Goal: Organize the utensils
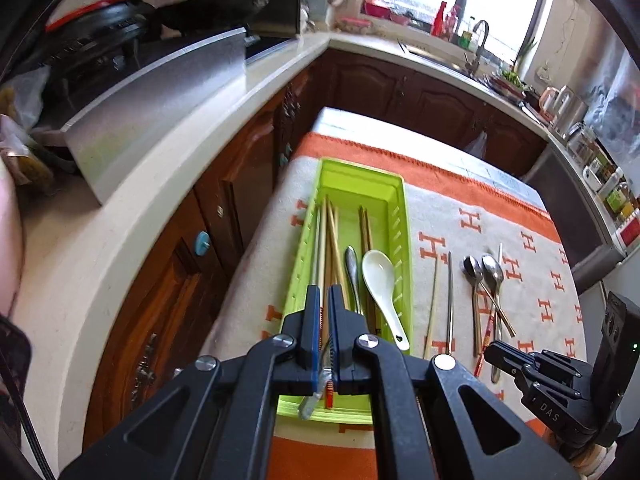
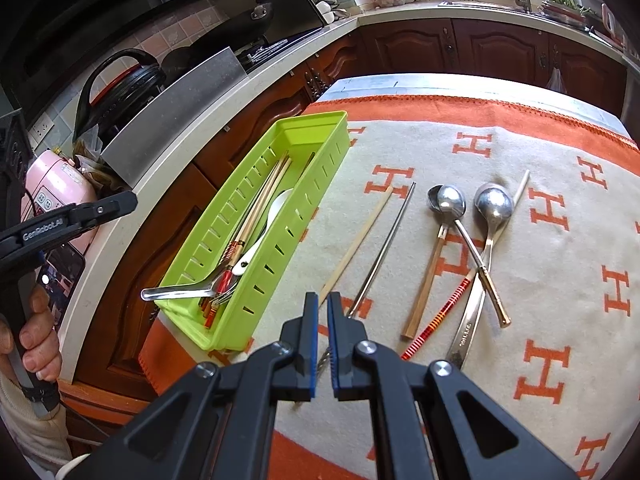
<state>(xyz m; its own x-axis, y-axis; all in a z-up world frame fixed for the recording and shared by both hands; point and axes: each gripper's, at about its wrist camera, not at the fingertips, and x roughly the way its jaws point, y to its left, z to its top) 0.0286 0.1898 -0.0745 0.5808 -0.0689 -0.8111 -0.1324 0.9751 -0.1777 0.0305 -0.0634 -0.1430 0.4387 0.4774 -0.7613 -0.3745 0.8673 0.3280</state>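
Green tray (image 2: 256,216) sits on the left side of your orange-and-cream cloth (image 2: 520,280), right at the table edge by the wooden cabinets (image 1: 168,288). It already holds chopsticks (image 1: 330,240), a white spoon (image 1: 380,280), a metal spoon (image 1: 352,268) and a fork (image 2: 180,292) whose handle sticks out over the tray's near corner. On the cloth right of the tray lie a wooden chopstick (image 2: 356,240) and a metal chopstick (image 2: 384,248) side by side, then two metal spoons (image 2: 468,216) crossed with a red-striped chopstick (image 2: 440,320). Your left gripper (image 1: 324,300) hangs over the tray's near end, jaws together, nothing clearly pinched. Your right gripper (image 2: 323,308) hovers over the cloth by the metal chopstick's near end, jaws nearly together; a thin metal piece shows between them, but you cannot tell if it is gripped.
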